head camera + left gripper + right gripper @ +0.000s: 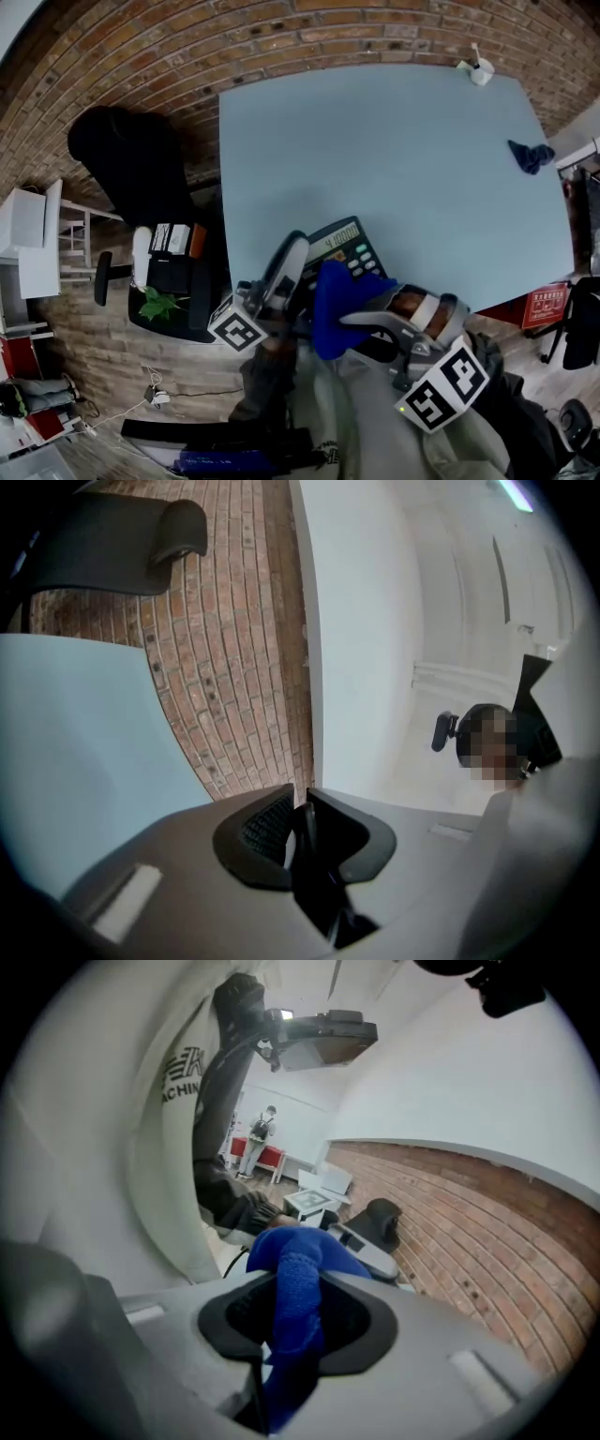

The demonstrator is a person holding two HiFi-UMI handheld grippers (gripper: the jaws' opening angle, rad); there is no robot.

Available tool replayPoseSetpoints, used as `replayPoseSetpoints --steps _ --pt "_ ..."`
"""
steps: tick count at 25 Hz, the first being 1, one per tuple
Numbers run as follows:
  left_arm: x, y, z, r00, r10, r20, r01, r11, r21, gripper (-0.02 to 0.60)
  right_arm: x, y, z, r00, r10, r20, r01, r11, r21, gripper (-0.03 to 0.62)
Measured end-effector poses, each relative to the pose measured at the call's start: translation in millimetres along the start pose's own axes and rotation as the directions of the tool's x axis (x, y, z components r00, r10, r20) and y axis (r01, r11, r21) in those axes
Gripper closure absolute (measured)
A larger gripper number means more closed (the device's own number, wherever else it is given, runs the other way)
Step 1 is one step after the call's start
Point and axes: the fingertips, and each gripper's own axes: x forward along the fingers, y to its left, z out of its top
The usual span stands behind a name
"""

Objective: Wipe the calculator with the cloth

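Note:
The dark calculator (339, 246), its display lit, sits tilted over the near edge of the light blue table (394, 159). My left gripper (298, 262) grips its left edge. In the left gripper view the jaws (302, 832) are nearly closed on a thin dark slab (319, 878), the calculator seen edge-on. My right gripper (349, 314) is shut on a bunched blue cloth (339, 298) that covers the calculator's lower right corner. In the right gripper view the cloth (291, 1265) bulges out between the jaws of the right gripper (298, 1321). Whether the cloth presses on the keys is hidden.
A second blue cloth (531, 155) lies at the table's far right edge. A small white object (479, 70) stands at the far edge. Left of the table are a black office chair (131, 159), a plant (159, 302) and white furniture (33, 234). A red box (544, 305) sits on the right.

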Motion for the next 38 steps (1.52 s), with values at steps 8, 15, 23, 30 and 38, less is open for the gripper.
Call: replayPoseSetpoints --steps 8,15,23,30,38 --pt "-2.7 -9.9 7.7 1.0 -0.023 0.01 0.022 0.999 0.045 0.54 -18.2 -70.4 -67.4 0.946 -0.23 -0.227 0.244 0.969 0.037 0.487" --pt "-6.0 -6.8 8.4 1.0 0.004 0.011 -0.005 0.998 0.066 0.541 11.4 -24.9 -8.5 0.989 -0.124 -0.076 0.118 0.99 -0.079 0.487" --pt "-7.3 -13.8 15.4 0.998 -0.05 0.03 0.048 0.997 0.06 0.54 -18.6 -27.1 -39.3 0.992 -0.086 -0.088 0.093 0.993 0.075 0.487" --pt "6.4 -25.3 -8.5 0.992 -0.119 -0.031 0.119 0.993 -0.009 0.54 -31.2 -88.6 -62.9 0.938 -0.325 -0.122 0.338 0.935 0.107 0.487" --pt "-7.2 -15.3 10.7 0.997 -0.076 0.024 0.076 0.997 0.006 0.541 -34.1 -45.6 -56.1 0.99 -0.125 -0.06 0.135 0.971 0.198 0.487"
